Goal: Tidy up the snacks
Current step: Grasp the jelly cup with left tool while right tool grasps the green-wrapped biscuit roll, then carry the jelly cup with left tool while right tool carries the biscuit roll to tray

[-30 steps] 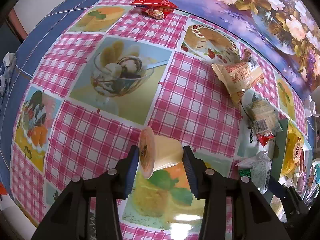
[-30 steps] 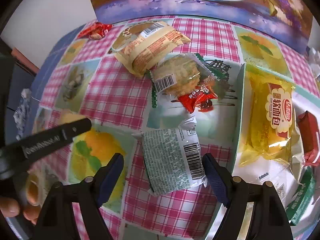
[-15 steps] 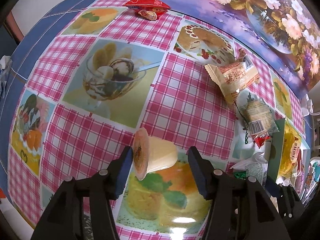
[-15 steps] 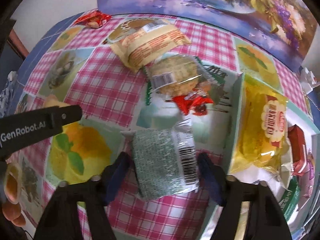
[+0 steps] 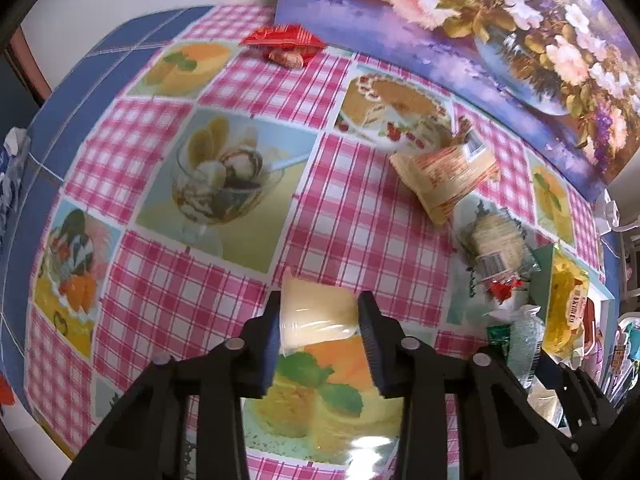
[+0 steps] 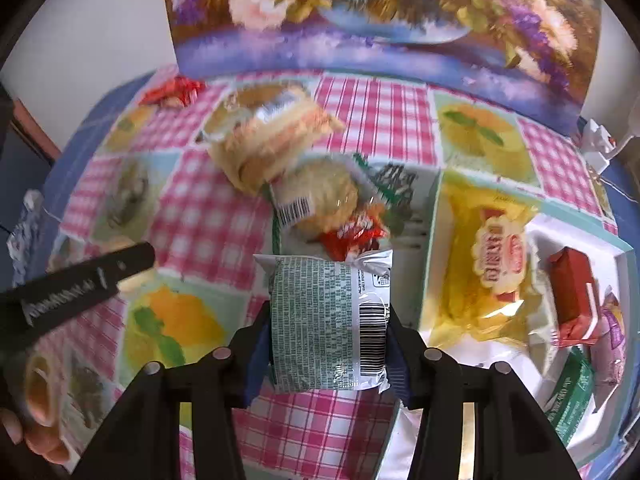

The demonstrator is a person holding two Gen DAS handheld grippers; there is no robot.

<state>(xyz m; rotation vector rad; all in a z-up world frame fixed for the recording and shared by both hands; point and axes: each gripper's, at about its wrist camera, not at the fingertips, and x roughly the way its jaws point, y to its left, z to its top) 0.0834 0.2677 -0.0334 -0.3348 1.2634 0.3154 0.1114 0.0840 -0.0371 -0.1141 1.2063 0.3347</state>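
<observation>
Right claw [image 6: 326,344]: closed on the green-and-white snack packet [image 6: 328,320], both pads pressed against its sides, barcode facing up. The packet sits between my jaws at the near centre of the checked tablecloth [image 6: 372,116], just left of the white tray [image 6: 568,236].

Left claw [image 5: 318,340]: closed on the pale yellow jelly cup [image 5: 316,314], the pads bearing on its two ends. The view is blurred; I cannot tell whether the cup is clear of the cloth.

Tray contents: yellow biscuit bag [image 6: 484,272] and red box [image 6: 572,296], among others. Loose on the cloth beyond: a beige wafer packet [image 6: 268,136], a round cracker packet [image 6: 320,196], a small red wrapper [image 6: 356,236] and, far left, a red candy packet [image 5: 284,38].

Judgement: both items are gripped, transfer pending. Next move calls for carrying the packet right over the tray wall into free space, the cup following.
</observation>
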